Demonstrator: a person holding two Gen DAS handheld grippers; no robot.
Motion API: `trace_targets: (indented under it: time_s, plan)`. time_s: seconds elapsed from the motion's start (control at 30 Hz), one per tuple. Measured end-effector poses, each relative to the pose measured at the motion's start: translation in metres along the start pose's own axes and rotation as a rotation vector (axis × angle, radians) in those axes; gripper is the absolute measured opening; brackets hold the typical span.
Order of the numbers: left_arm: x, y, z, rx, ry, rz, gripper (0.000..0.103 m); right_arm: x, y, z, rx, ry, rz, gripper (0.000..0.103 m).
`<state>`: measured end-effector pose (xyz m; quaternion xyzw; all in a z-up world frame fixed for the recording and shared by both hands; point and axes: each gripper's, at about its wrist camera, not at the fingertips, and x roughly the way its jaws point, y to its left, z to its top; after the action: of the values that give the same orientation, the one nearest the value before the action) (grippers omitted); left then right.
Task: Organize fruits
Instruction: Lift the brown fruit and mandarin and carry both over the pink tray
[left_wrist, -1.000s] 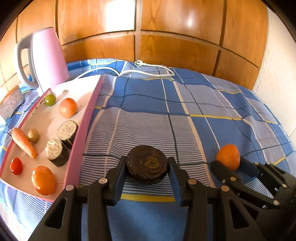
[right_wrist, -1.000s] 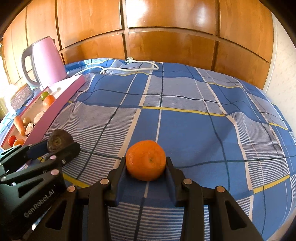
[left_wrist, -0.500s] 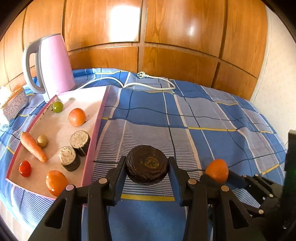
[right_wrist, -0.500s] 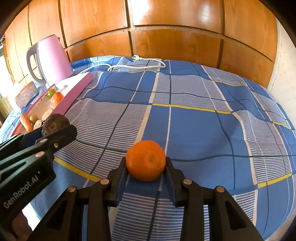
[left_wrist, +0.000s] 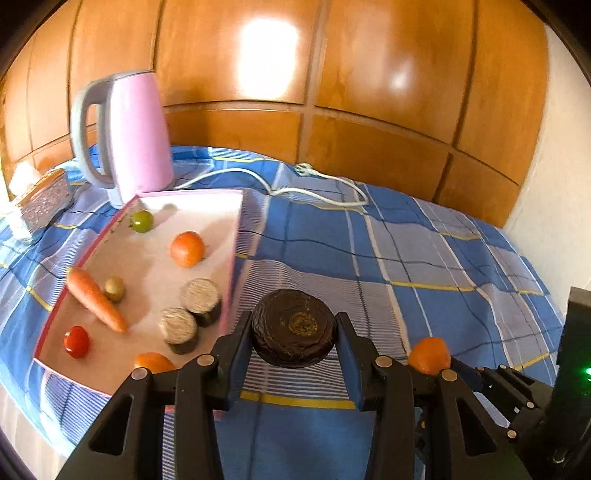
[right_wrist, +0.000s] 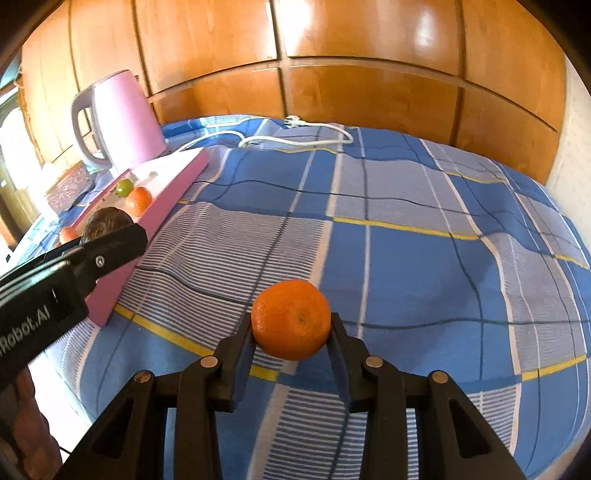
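My left gripper (left_wrist: 293, 332) is shut on a dark brown round fruit (left_wrist: 294, 328) and holds it above the blue checked cloth, just right of the pink tray (left_wrist: 232, 254). My right gripper (right_wrist: 291, 328) is shut on an orange (right_wrist: 291, 319) held above the cloth; that orange also shows in the left wrist view (left_wrist: 429, 355). The tray holds a carrot (left_wrist: 94, 298), a green tomato (left_wrist: 142, 220), an orange fruit (left_wrist: 187, 248), a red tomato (left_wrist: 76, 341), two cut dark rolls (left_wrist: 201, 301) and another orange fruit (left_wrist: 153, 362). The left gripper appears in the right wrist view (right_wrist: 107, 236).
A pink electric kettle (left_wrist: 129, 136) stands behind the tray, its white cord (left_wrist: 317, 184) lying across the cloth. A silvery box (left_wrist: 42, 199) sits far left. Wooden panels rise behind the bed. The cloth's front edge drops off near both grippers.
Both grippers have lifted and pulled back with their fruits still held. The left gripper has shifted toward the tray, which now sits closer to its fingers.
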<state>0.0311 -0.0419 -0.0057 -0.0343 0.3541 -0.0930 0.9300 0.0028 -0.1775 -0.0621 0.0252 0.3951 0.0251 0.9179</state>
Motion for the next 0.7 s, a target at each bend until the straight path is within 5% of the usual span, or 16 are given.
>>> trace_targets:
  time_s: [0.5, 0.7]
  plan:
    - [-0.022, 0.120, 0.015, -0.239, -0.052, 0.163, 0.043, 0.000, 0.054, 0.040, -0.145, -0.026, 0.122, 0.038]
    - [-0.018, 0.148, 0.021, -0.302, -0.049, 0.151, 0.043, 0.006, 0.082, 0.066, -0.180, -0.031, 0.191, 0.038]
